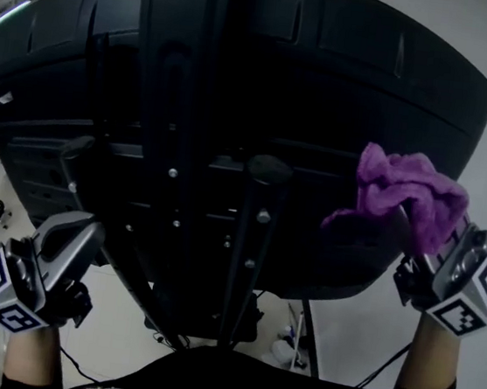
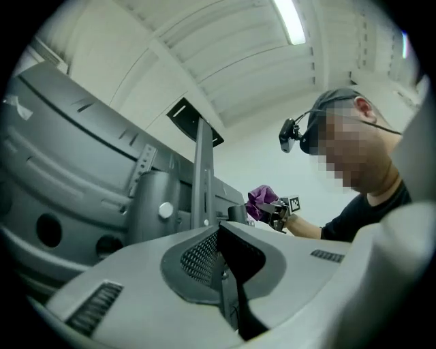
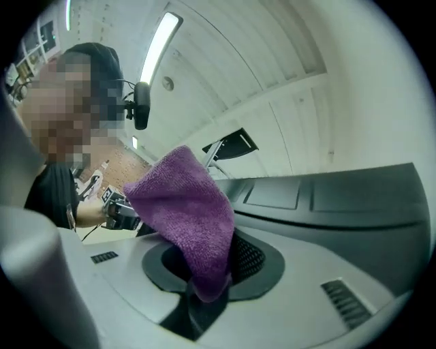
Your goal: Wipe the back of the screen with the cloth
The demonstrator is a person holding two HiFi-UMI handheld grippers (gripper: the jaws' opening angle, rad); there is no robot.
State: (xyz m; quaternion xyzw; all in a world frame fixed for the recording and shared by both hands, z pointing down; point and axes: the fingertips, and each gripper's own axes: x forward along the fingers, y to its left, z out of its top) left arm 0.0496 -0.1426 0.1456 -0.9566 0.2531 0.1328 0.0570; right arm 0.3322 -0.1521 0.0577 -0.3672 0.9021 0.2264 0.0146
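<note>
The dark back of the big screen [image 1: 327, 85] fills the head view, tilted over me. A crumpled purple cloth [image 1: 406, 196] rests against its lower right part, with my right gripper [image 1: 422, 248] shut on it from below. In the right gripper view the cloth [image 3: 187, 218] hangs out of the shut jaws [image 3: 204, 290], beside the screen's grey panels [image 3: 340, 198]. My left gripper [image 1: 75, 237] sits at the lower left, just under the screen's edge, jaws together and empty. The left gripper view shows the screen [image 2: 61, 177], the distant cloth [image 2: 261, 200] and the right gripper [image 2: 279, 210].
A mounting frame with a bolted upright post [image 1: 251, 243] runs down the screen's middle; the same post [image 2: 202, 170] rises in the left gripper view. Below are pale floor, a cable [image 1: 385, 365] and small bottles [image 1: 282, 348]. A person's head and dark sleeve show in both gripper views.
</note>
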